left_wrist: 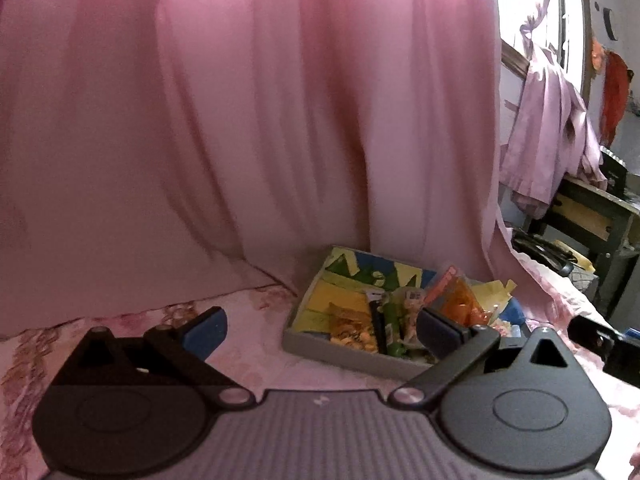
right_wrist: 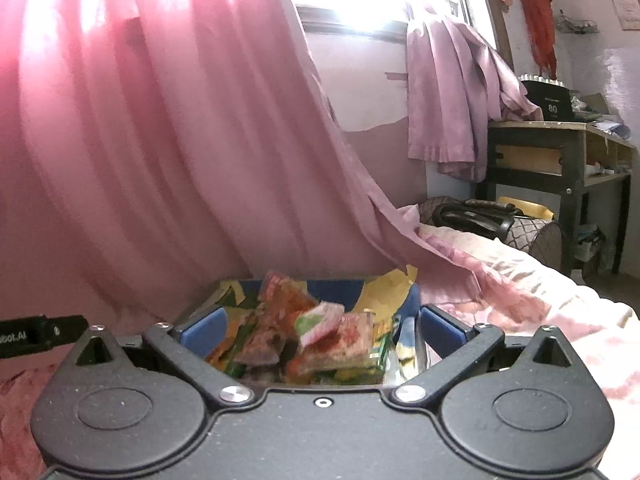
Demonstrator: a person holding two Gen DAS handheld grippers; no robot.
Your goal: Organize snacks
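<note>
A shallow grey box (left_wrist: 340, 354) with a colourful paper lining lies on the pink floral bedsheet (left_wrist: 256, 320). It holds several snack packets: an orange one (left_wrist: 456, 300), a green one (left_wrist: 394, 320) and a yellow-orange one (left_wrist: 352, 330). My left gripper (left_wrist: 322, 332) is open and empty, set back from the box's near left side. My right gripper (right_wrist: 320, 332) is also open, with nothing pressed between its blue pads (right_wrist: 200, 334). It looks over the heap of packets (right_wrist: 280, 344) in the box (right_wrist: 344, 286). A pink-and-green packet (right_wrist: 324, 318) on top looks blurred.
A pink curtain (right_wrist: 160, 140) hangs right behind the box. The bed runs off to the right toward a dark bag (right_wrist: 480, 218) and a dark wooden table (right_wrist: 560, 152). A lilac cloth (right_wrist: 452, 92) hangs by the window. Part of the left gripper's body (right_wrist: 40, 336) shows at the left edge.
</note>
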